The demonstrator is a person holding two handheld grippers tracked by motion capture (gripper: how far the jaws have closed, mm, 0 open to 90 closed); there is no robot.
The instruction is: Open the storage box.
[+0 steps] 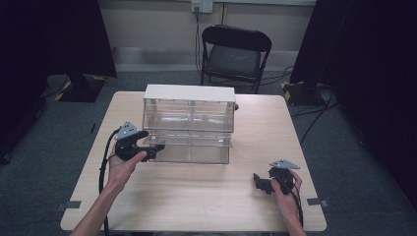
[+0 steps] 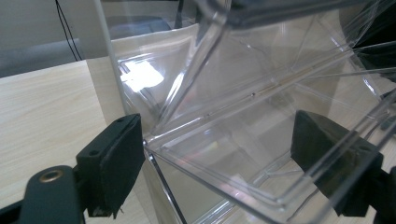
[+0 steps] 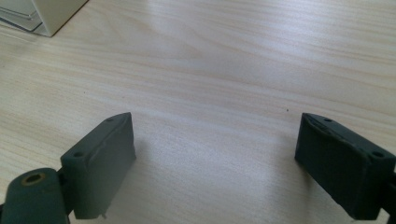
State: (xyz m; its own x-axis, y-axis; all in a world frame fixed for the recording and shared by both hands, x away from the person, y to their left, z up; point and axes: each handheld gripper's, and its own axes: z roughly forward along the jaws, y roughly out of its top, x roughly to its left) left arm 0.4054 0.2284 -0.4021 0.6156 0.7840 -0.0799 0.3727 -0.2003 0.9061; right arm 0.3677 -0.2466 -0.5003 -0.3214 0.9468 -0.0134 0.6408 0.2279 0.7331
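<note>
Here, from the high view, a person sits at a pale wooden table (image 1: 196,196) with a gripper in each hand. A clear plastic drawer cabinet (image 1: 189,110) with a white top stands toward the far middle of the table, and its lower drawer (image 1: 194,147) is pulled out toward the person. The left gripper (image 1: 152,150) sits right at the drawer's left front corner, held level and pointing to the right along the drawer's front. The right gripper (image 1: 258,183) rests low over bare table near the right front corner, well apart from the cabinet, with its jaws pointing left. Behind the table stands a black folding chair (image 1: 235,54).

In the left gripper view, the left gripper (image 2: 224,158) has its two black jaws standing apart with the clear drawer (image 2: 243,154) between them. The drawer's corner edge lies just beside the left-hand pad (image 2: 116,163), while the other pad (image 2: 327,154) shows through the clear plastic on the far side. The pads look slack on the plastic rather than pressing, so the jaws read as parted around the drawer wall, not clamped. The cabinet's upright wall (image 2: 112,60) rises just behind.

In the right gripper view, the right gripper (image 3: 215,158) has its jaws spread wide with nothing but wood grain between them. A corner of the cabinet (image 3: 51,16) shows at the upper left, far from the jaws.
</note>
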